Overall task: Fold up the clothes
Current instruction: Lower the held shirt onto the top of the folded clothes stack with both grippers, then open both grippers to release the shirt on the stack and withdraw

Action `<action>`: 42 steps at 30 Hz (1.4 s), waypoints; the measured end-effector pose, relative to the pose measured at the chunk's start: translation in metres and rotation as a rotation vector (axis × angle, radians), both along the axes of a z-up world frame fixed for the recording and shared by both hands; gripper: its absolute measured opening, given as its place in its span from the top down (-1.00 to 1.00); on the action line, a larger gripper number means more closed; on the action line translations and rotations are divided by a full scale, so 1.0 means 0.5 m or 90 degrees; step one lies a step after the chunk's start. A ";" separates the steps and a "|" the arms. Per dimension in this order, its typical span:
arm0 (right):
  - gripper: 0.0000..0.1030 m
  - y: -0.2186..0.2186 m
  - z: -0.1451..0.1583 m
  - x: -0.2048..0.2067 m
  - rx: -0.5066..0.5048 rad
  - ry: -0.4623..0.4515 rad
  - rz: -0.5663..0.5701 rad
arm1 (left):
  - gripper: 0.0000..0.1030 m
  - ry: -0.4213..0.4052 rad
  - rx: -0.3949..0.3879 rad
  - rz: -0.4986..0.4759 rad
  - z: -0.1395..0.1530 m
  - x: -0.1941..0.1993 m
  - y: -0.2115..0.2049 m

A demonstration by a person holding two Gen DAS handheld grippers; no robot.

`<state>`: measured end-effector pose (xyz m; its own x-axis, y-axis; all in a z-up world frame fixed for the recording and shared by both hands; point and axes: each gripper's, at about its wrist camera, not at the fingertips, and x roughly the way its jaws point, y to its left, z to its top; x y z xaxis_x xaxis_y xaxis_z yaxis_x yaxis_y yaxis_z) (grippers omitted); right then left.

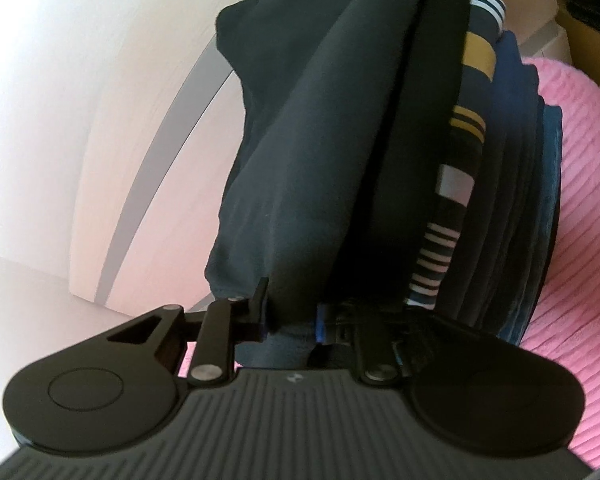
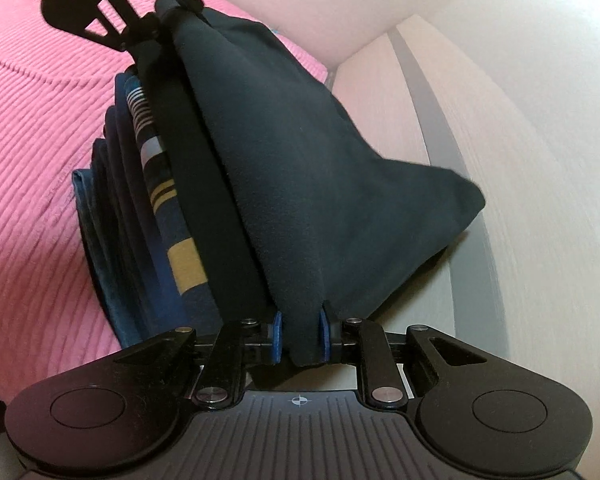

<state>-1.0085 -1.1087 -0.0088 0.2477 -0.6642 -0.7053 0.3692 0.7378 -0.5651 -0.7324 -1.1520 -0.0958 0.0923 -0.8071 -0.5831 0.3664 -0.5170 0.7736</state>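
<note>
Left tongs [image 1: 290, 320] and right tongs [image 2: 300, 338] both clamped on dark cloth [image 2: 300, 160]. Loose corner may flop out. Folded pile [image 2: 140, 200] just beside, could get knocked over.

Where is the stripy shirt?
The stripy shirt is tucked in the stack of folded clothes on the pink blanket, just left of the dark garment in the right wrist view.

The held cloth [image 2: 300, 184] is plain dark navy. In the stack [image 1: 512, 184] beside it lies a navy piece striped in yellow, white and black [image 1: 460, 184] among plain blue ones. The ribbed blanket [image 2: 32, 140] is pink; the gripper pads [image 2: 277, 336] are blue.
</note>
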 end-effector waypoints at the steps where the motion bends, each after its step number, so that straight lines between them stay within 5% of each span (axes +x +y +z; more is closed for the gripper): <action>1: 0.63 0.003 0.000 -0.002 0.003 -0.003 -0.002 | 0.70 0.003 -0.002 0.004 -0.002 -0.002 0.005; 11: 0.58 -0.017 -0.039 0.045 0.015 -0.005 -0.012 | 0.59 0.035 0.011 0.019 -0.010 -0.016 0.010; 17: 0.57 -0.013 -0.105 0.100 0.007 -0.020 -0.036 | 0.55 0.179 0.089 0.055 0.075 -0.005 0.019; 23: 0.56 -0.012 -0.122 0.122 -0.001 -0.027 -0.052 | 0.58 0.306 0.088 0.016 0.169 -0.053 0.030; 28: 0.56 0.008 -0.137 0.119 -0.005 -0.037 -0.075 | 0.59 0.326 0.119 0.067 0.136 -0.110 -0.076; 31: 0.55 0.007 -0.124 0.109 0.002 -0.039 -0.052 | 0.65 0.328 0.165 0.109 0.098 -0.103 -0.099; 37: 0.47 -0.002 -0.049 0.068 0.054 -0.086 -0.040 | 0.83 0.338 0.153 0.121 0.057 -0.119 -0.081; 42: 0.47 -0.055 0.040 0.043 0.051 -0.222 -0.066 | 0.85 0.348 0.140 0.132 0.043 -0.123 -0.089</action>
<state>-0.9870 -1.1360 0.0111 0.4161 -0.6447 -0.6413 0.6049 0.7228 -0.3342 -0.7938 -1.1964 -0.0745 -0.1243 -0.6604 -0.7405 0.7895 -0.5179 0.3294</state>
